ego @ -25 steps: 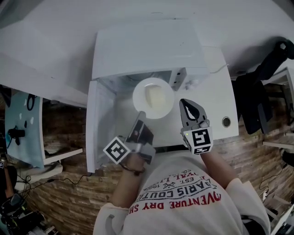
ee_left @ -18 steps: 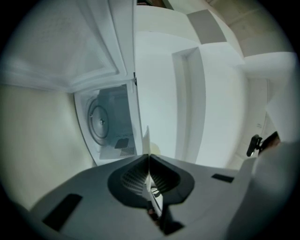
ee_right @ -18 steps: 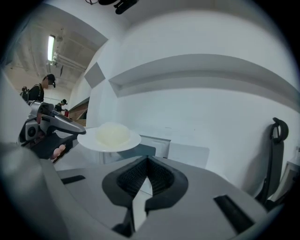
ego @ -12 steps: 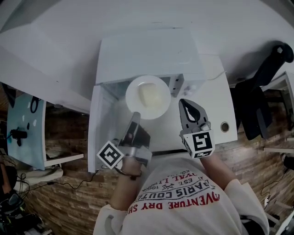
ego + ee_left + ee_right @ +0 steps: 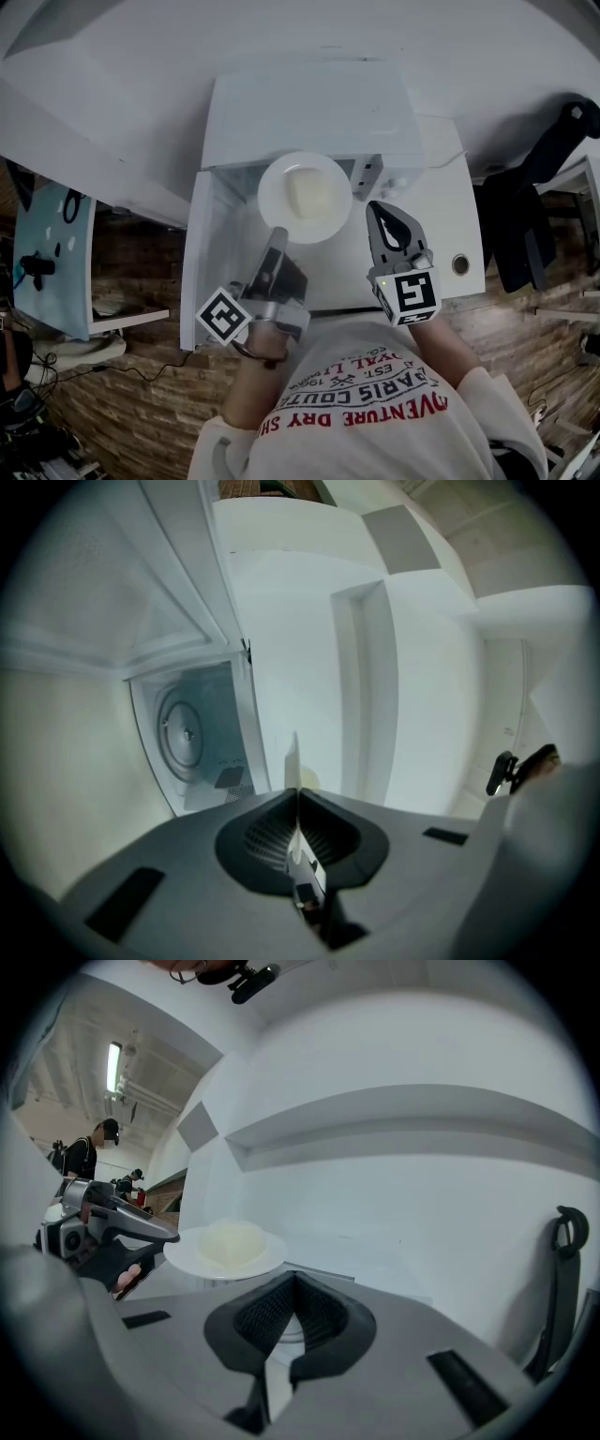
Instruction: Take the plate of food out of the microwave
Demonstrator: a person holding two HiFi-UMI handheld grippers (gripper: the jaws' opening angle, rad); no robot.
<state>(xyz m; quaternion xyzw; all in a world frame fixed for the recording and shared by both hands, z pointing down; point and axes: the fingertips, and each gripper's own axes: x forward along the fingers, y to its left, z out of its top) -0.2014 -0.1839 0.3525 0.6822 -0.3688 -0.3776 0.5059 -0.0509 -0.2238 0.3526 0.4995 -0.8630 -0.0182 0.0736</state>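
In the left tool [image 5: 278,234] sits a round plate [image 5: 269,201].

white plate [image 5: 271,192] held by left tool [image 5: 278,235], microwave [image 5: 309,105] open

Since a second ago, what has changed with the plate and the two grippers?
The plate of food, clamped by its rim in the left gripper, has moved a little left and seemingly upward in front of the microwave. Nothing was grabbed or released. The right gripper stays shut and empty beside it; the microwave door stays open.
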